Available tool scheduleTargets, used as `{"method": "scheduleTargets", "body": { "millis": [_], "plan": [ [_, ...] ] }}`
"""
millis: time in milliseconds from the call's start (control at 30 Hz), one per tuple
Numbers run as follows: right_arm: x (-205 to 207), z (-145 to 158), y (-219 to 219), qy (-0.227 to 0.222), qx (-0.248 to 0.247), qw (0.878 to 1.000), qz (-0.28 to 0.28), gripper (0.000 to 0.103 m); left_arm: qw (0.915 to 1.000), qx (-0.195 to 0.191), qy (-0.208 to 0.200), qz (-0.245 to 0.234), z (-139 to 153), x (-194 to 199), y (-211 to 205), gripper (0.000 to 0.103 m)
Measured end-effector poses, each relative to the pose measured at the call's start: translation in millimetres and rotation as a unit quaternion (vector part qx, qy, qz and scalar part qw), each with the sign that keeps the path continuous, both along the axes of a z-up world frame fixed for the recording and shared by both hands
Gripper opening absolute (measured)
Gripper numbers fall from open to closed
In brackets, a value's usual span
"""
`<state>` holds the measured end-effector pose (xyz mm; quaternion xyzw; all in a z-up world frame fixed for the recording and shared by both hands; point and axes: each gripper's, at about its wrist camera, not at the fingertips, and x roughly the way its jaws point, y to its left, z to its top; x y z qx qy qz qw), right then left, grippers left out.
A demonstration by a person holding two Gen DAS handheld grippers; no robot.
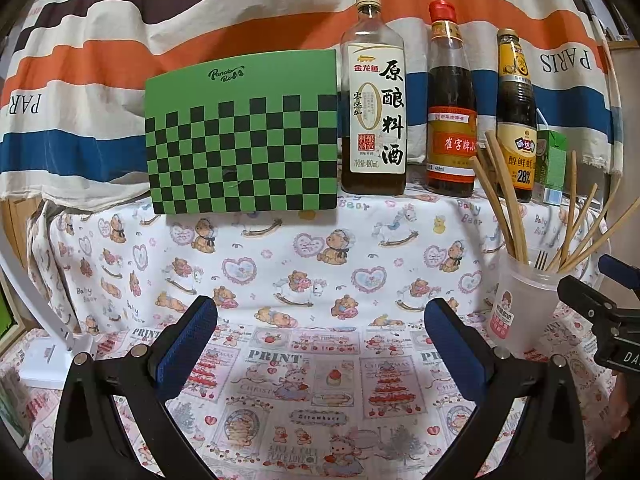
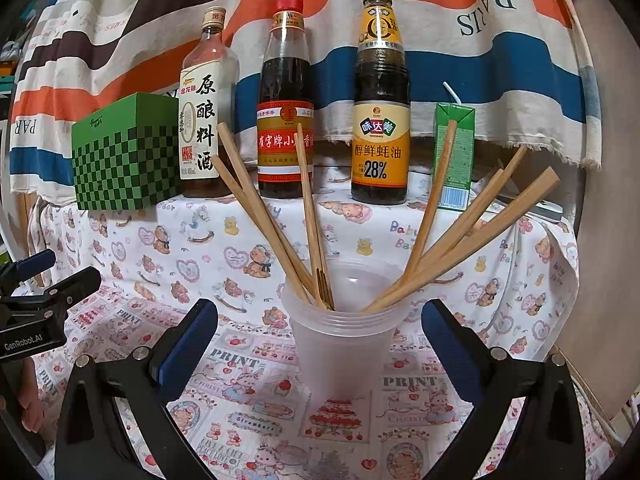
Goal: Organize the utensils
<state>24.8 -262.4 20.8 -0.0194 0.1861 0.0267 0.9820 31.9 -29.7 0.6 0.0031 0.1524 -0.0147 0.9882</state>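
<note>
- Left gripper (image 1: 320,336): black frame, blue pads, jaws spread wide, nothing between them. It hangs over the bare printed cloth of the surface (image 1: 304,264), with the cup off to its right.
- Right gripper (image 2: 320,336): same build, jaws also spread wide and holding nothing. The cup stands between the two pads but touches neither.
- Translucent white plastic cup (image 2: 340,344): upright on the surface, near the front, stacked rims visible at the lip.
- Light wooden chopsticks (image 2: 460,236): standing in the cup, fanned out; one bunch leans left, another leans right, tips down inside.
- Small dark metal fork (image 2: 326,288): also in the cup, prongs up, next to the left-leaning sticks.
- Back row on the surface, left to right: green-and-black chequered cardboard box (image 1: 244,136); clear glass cooking-wine bottle with white label (image 1: 374,100); red-capped dark sauce bottle with red and yellow label (image 1: 451,108); dark oyster-sauce bottle with yellow label (image 1: 517,120); small green drink carton with white straw (image 2: 454,156).
- Box and wine bottle sit just beside each other; whether they touch, cannot tell.
- Striped orange, blue, brown and cream cloth backdrop (image 1: 200,12) hangs behind the row.
</note>
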Motion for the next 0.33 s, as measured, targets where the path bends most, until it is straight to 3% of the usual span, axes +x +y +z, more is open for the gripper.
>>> {"method": "scheduleTargets", "body": {
  "millis": [333],
  "plan": [
    [-0.1,0.3,-0.1,0.0,0.001,1.0,-0.001,0.103,0.9998,0.012,0.0,0.016,0.2,-0.5,-3.0,0.103]
  ]
}}
